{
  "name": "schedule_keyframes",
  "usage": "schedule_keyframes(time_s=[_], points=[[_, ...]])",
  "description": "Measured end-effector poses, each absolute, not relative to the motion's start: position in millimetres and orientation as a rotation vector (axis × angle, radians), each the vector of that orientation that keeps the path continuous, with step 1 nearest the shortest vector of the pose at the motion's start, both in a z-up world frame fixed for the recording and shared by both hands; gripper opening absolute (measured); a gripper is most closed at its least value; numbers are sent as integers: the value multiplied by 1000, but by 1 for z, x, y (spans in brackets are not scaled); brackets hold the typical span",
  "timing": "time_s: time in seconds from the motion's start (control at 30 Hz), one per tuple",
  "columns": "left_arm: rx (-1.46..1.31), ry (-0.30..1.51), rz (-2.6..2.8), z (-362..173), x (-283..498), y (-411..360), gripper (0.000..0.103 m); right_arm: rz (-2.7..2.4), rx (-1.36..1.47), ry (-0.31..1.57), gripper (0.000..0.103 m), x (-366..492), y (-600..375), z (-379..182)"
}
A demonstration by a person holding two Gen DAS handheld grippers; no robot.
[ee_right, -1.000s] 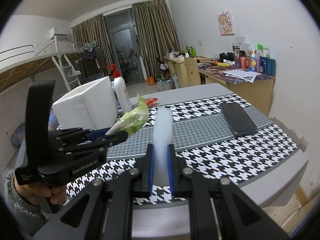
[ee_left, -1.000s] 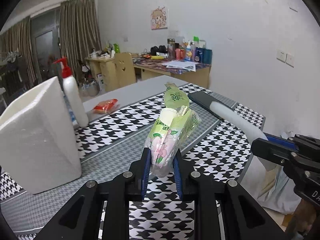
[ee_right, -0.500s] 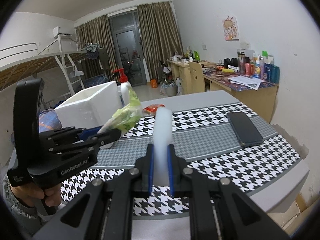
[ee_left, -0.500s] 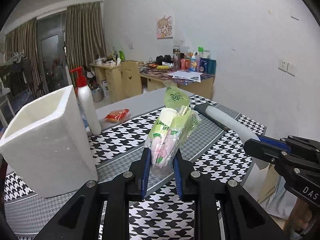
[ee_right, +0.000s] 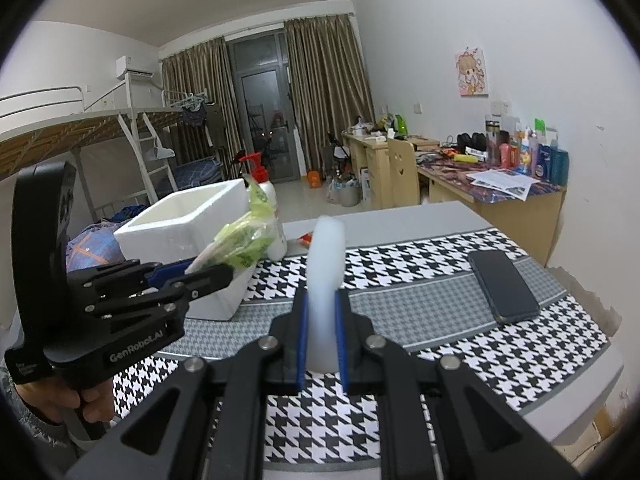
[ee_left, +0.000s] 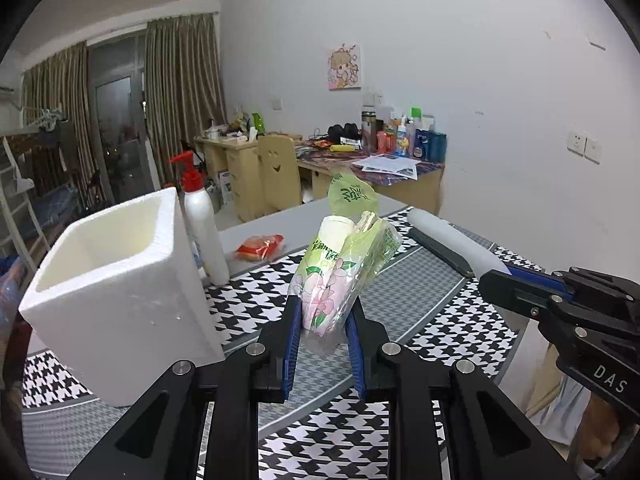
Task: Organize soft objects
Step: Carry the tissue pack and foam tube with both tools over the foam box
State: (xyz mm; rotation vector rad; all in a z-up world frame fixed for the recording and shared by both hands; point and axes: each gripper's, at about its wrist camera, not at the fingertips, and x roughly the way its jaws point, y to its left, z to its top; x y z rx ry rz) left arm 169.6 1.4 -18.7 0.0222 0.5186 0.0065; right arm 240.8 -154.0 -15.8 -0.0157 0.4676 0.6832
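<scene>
To the left of the left gripper (ee_left: pixel 322 338) an open white foam box (ee_left: pixel 116 296) stands on the houndstooth-patterned table (ee_left: pixel 440 320), a red-capped pump bottle (ee_left: pixel 202 220) behind it. The left gripper's blue pads clamp a green-and-pink tissue pack (ee_left: pixel 340 268), lifted clear of the table. To its right, the right gripper (ee_right: pixel 322 344) pinches a white foam roll (ee_right: pixel 325 276). Right of that gripper lies a dark phone (ee_right: pixel 502 286). Beyond, curtains (ee_right: pixel 320 96) and a cluttered desk (ee_right: pixel 500 184) line the room.
</scene>
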Motion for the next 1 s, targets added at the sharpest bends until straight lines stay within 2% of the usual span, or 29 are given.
schedule_keyframes(time_s=[1.0], points=[[38,422,97,18,180,35,23,765,-22,402,16,258,-108,14]])
